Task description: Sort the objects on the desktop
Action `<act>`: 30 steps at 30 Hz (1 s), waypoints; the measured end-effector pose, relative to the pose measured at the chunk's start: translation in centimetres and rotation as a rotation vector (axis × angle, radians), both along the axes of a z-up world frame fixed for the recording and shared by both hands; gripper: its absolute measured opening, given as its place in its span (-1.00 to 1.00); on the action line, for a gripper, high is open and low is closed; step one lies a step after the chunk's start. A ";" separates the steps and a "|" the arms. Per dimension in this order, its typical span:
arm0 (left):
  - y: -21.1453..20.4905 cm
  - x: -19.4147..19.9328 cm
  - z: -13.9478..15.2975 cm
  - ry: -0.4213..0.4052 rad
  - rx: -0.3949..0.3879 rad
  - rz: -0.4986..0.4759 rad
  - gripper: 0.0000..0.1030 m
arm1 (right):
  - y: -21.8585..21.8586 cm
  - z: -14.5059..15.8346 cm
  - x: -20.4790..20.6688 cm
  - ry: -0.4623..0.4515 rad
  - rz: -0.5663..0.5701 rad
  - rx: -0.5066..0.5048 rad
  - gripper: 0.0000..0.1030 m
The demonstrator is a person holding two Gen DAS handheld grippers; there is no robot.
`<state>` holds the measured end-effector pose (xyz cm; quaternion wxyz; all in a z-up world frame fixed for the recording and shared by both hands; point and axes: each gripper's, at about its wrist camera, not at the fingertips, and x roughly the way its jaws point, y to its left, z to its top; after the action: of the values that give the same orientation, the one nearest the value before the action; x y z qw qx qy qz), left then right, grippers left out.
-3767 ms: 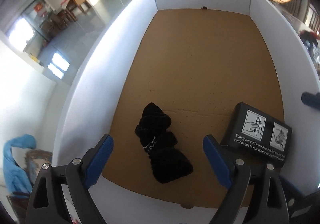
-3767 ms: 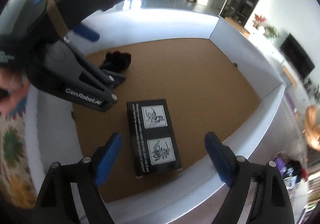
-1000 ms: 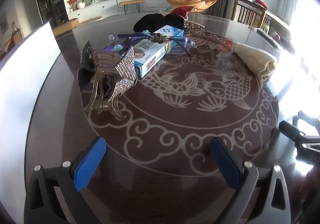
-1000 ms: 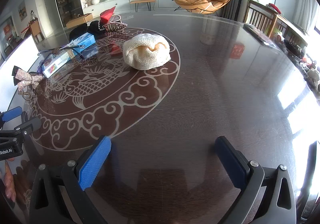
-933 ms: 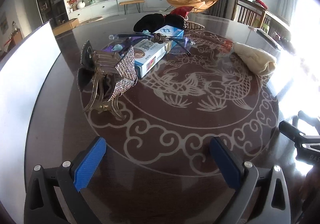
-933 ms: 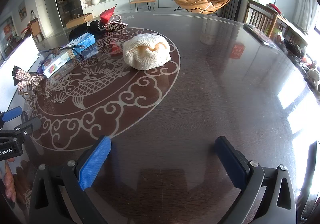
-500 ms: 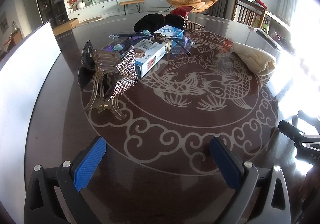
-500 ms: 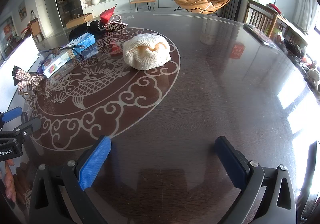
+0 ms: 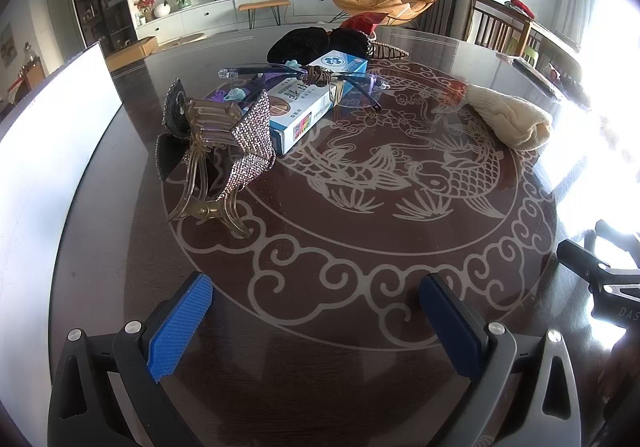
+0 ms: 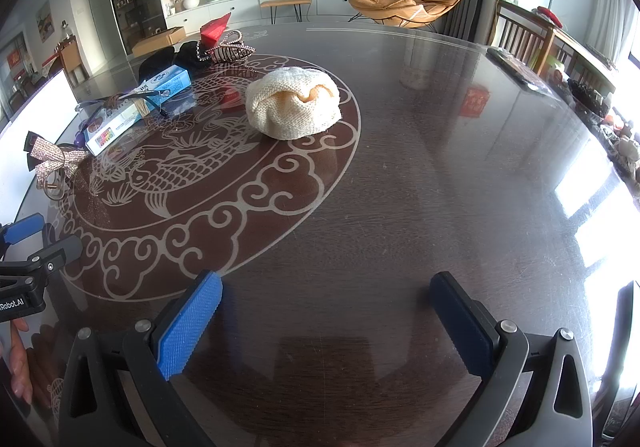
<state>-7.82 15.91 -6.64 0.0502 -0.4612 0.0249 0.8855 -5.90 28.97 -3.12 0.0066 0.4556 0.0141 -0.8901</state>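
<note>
1 hair clip (image 9: 214,151); 1 box (image 9: 316,95); 1 glasses (image 9: 304,73); 1 knit hat (image 10: 294,107).

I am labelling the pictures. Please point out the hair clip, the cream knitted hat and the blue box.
hair clip (image 9: 218,151): left wrist view, on its rhinestone bow.
cream knitted hat (image 10: 294,107): right wrist view, on its knitted front.
blue box (image 9: 308,103): left wrist view, on its top face.

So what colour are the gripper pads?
Blue, ribbed pads on both grippers, clearest in the left wrist view.
</note>
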 end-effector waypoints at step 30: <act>0.2 0.1 -0.1 0.001 -0.001 0.007 1.00 | 0.0 0.0 0.0 0.000 0.000 0.000 1.00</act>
<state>-7.73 16.08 -6.69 0.0471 -0.4608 0.0236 0.8859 -5.89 28.97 -3.12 0.0065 0.4556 0.0139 -0.8901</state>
